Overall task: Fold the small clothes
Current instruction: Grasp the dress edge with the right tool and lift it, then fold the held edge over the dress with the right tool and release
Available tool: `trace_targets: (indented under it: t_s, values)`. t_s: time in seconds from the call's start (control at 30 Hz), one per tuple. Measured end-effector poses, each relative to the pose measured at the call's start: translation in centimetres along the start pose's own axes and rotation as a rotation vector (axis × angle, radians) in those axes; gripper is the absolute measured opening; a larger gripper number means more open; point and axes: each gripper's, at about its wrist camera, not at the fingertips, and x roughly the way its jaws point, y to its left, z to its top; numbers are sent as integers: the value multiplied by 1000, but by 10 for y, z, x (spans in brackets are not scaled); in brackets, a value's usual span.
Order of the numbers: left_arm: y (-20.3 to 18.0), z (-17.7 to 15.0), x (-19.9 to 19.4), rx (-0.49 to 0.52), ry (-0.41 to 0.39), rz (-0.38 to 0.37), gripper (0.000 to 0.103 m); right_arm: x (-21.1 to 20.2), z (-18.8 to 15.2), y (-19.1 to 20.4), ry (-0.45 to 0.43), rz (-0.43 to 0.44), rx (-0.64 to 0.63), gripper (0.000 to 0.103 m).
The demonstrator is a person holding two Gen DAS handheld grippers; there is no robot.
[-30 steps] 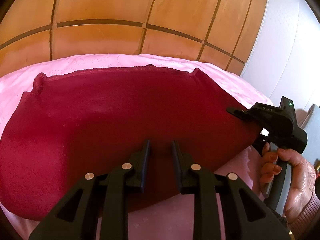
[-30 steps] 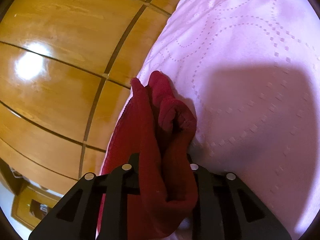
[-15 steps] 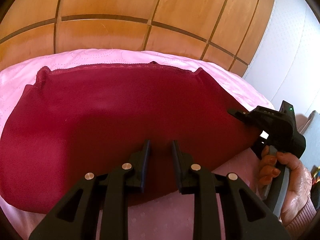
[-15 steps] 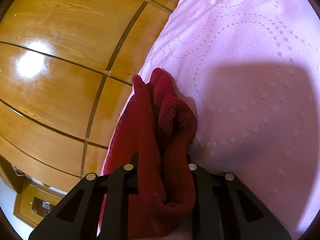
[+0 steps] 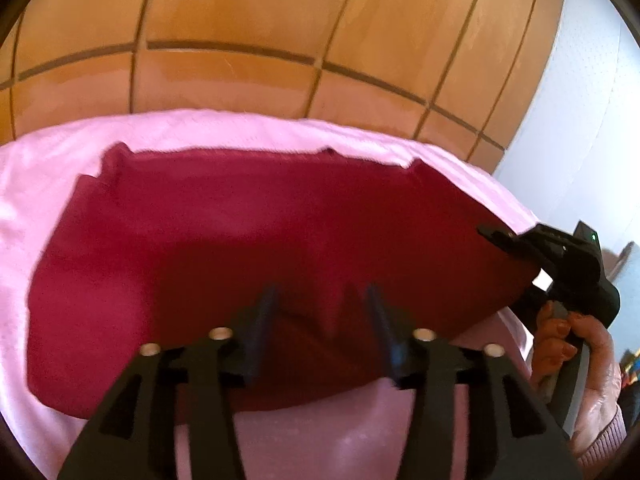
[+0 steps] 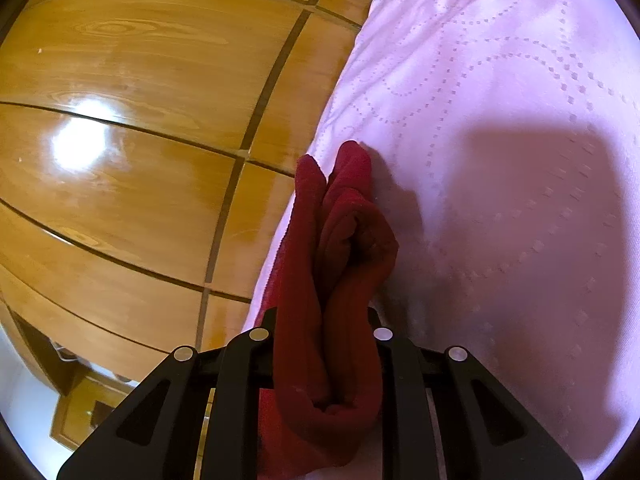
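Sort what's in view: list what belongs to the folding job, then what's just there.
Part of the job:
red garment
left gripper, open over the garment
right gripper, shut on a bunched end of the garment
pink bedcover it lies on

Just there:
wooden panels
white wall

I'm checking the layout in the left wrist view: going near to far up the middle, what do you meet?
left gripper → red garment → pink bedspread → wooden panel wall
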Motion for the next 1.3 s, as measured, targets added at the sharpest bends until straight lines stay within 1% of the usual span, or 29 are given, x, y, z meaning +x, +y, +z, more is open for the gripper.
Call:
trace_targets:
  t_s: [0.07, 0.2, 0.27, 0.33, 0.37, 0.43, 0.5, 0.53, 0.73, 0.87, 1.07, 1.17, 1.3]
  values:
    - [10, 2, -7, -18, -21, 23, 60, -1, 1, 0, 3, 4, 6, 17]
    - [35, 5, -18, -59, -49, 101, 64, -2, 1, 2, 6, 2, 10, 17]
    - [50, 7, -25, -76, -70, 148, 73, -3, 1, 7, 9, -1, -8, 17]
    - [69, 11, -32, -102, -104, 207, 80, -5, 2, 13, 12, 3, -24, 17]
    - [77, 14, -35, -120, -115, 229, 84, -6, 2, 16, 14, 4, -30, 17]
    - [98, 18, -40, -178, -121, 268, 87, -7, 2, 21, 13, 8, -36, 17]
    - [116, 18, -48, -234, -136, 285, 90, -7, 1, 26, 11, 17, -39, 17]
    - [122, 17, -50, -246, -134, 290, 92, -7, 0, 29, 10, 18, -42, 17]
    - [145, 9, -53, -273, -95, 338, 92, -10, -5, 47, 19, 54, -64, 17]
    - [155, -1, -57, -313, -91, 341, 92, -11, -13, 70, 31, 79, -119, 17]
    - [164, -12, -67, -339, -103, 351, 92, -9, -34, 112, 60, 115, -242, 17]
    - [172, -16, -74, -370, -114, 350, 92, -2, -52, 140, 93, 135, -329, 17]
    - [185, -21, -86, -409, -130, 355, 92, 14, -77, 169, 152, 159, -414, 17]
